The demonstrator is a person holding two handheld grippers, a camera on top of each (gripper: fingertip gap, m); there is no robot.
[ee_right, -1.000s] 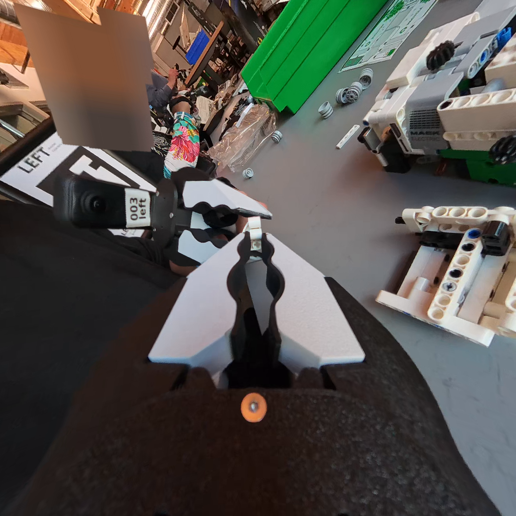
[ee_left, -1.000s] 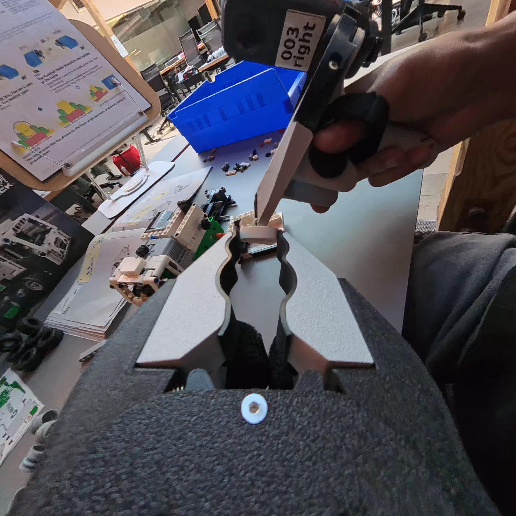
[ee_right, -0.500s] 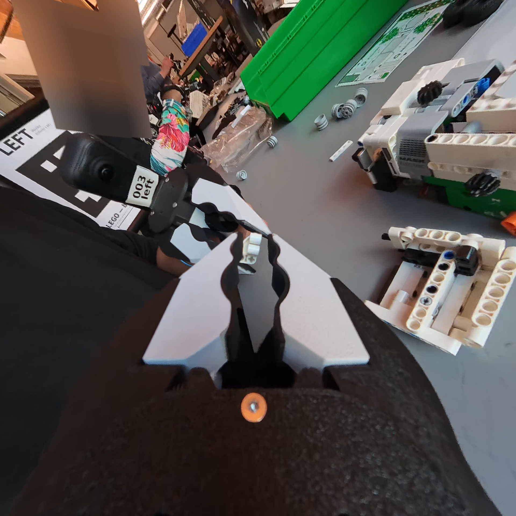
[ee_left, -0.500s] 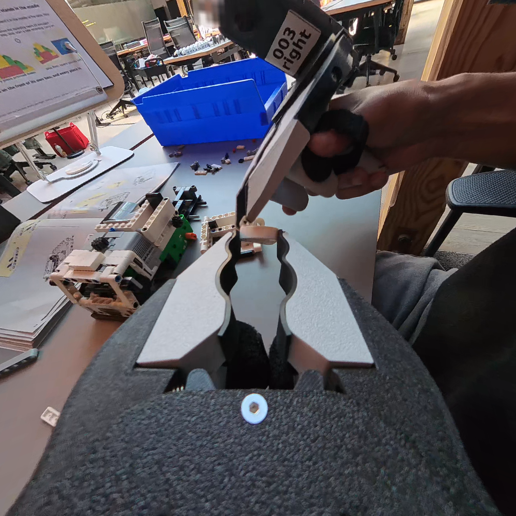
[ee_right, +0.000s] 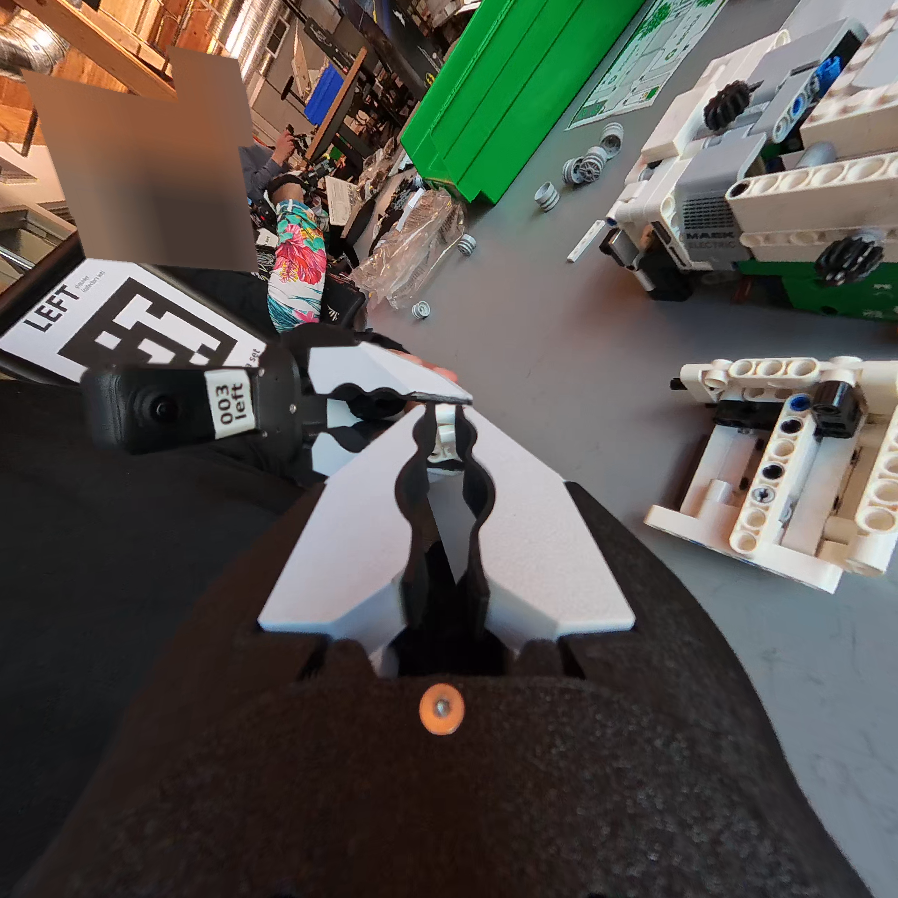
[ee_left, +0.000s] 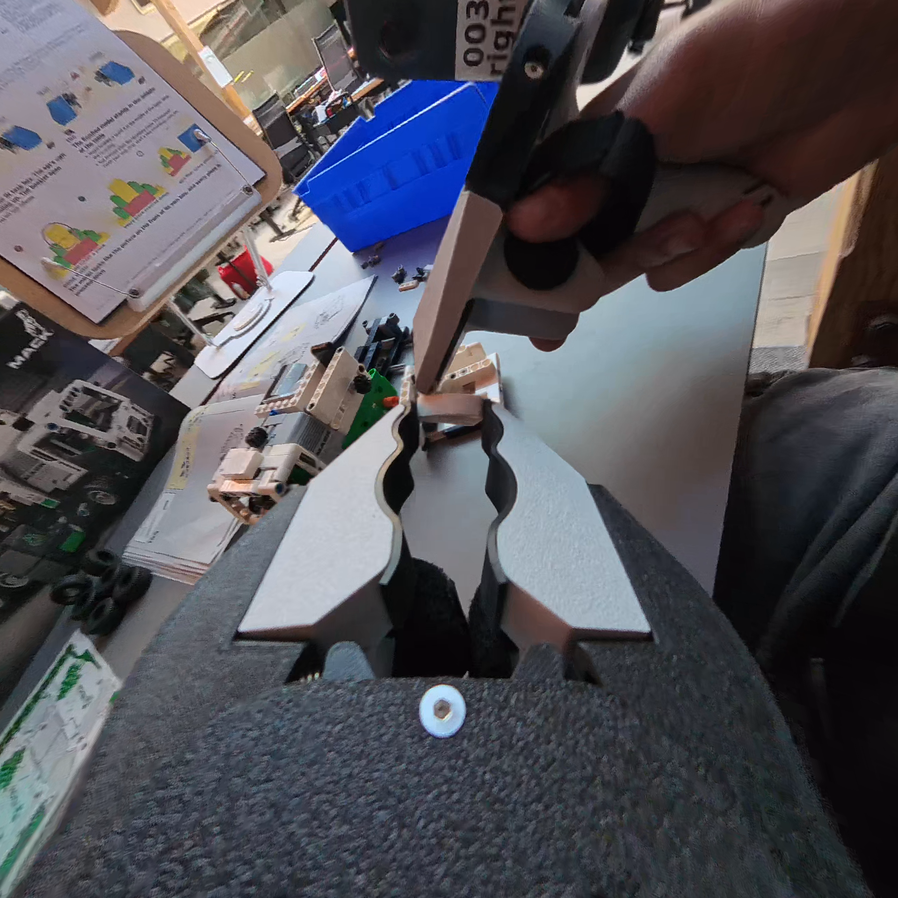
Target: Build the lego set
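Observation:
My left gripper (ee_left: 449, 413) is shut on a small white lego piece (ee_left: 452, 404) and holds it above the grey table (ee_left: 631, 388). My right gripper (ee_left: 430, 386) comes down from above, held by a hand, and its tips pinch the same piece at its left end. In the right wrist view my right gripper (ee_right: 441, 418) is shut on the white piece (ee_right: 444, 437), and one of the left gripper's fingers (ee_right: 388, 376) reaches in from the left. A white frame subassembly (ee_right: 787, 466) lies on the table to the right. The partly built white, grey and green truck (ee_right: 758, 194) stands behind it.
A blue bin (ee_left: 403, 165) stands at the table's far end with small loose parts before it. An instruction stand (ee_left: 121, 160), booklets (ee_left: 194, 486) and black tyres (ee_left: 102, 597) are on the left. A green bin (ee_right: 510, 87), grey wheel hubs (ee_right: 588, 165) and a plastic bag (ee_right: 413, 248) lie beyond the truck. Only a small space, under 4 cm, lies between the two pairs of fingers.
The right gripper's jaws stood wider half a second ago and have closed on the white piece. The left gripper has kept its hold, and both views have swung slightly.

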